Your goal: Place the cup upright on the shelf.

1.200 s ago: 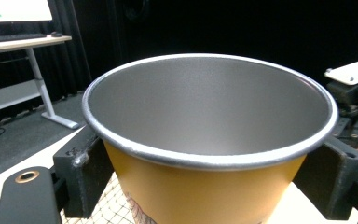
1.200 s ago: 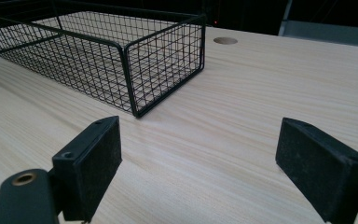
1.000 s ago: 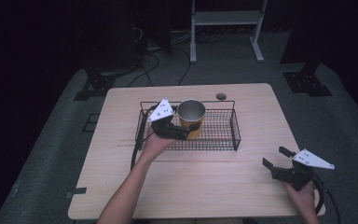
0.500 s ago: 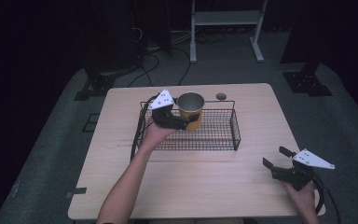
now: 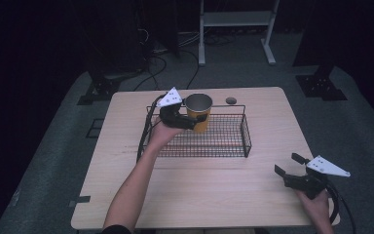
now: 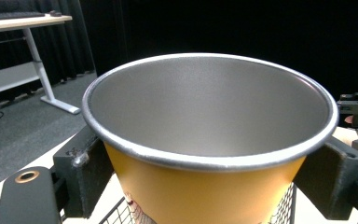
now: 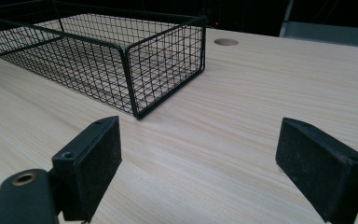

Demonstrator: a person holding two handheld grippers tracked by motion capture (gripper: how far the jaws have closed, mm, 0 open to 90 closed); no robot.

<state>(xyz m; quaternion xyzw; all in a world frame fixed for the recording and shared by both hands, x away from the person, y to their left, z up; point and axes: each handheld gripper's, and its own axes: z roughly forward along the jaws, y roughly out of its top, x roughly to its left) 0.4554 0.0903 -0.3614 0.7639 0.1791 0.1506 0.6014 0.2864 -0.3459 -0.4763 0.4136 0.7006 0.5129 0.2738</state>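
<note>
Since a second ago the left gripper (image 5: pixel 193 121) has carried the cup (image 5: pixel 198 112) up and toward the far wall of the basket (image 5: pixel 246 141). Its jaws clamp the cup's orange sides (silver inside, upright), which sits between them above the basket's far left part. Well off to the near right, the right gripper (image 5: pixel 287 164) has not moved; its jaws gape wide over bare table (image 5: pixel 214 190), the basket's corner ahead of it.
</note>
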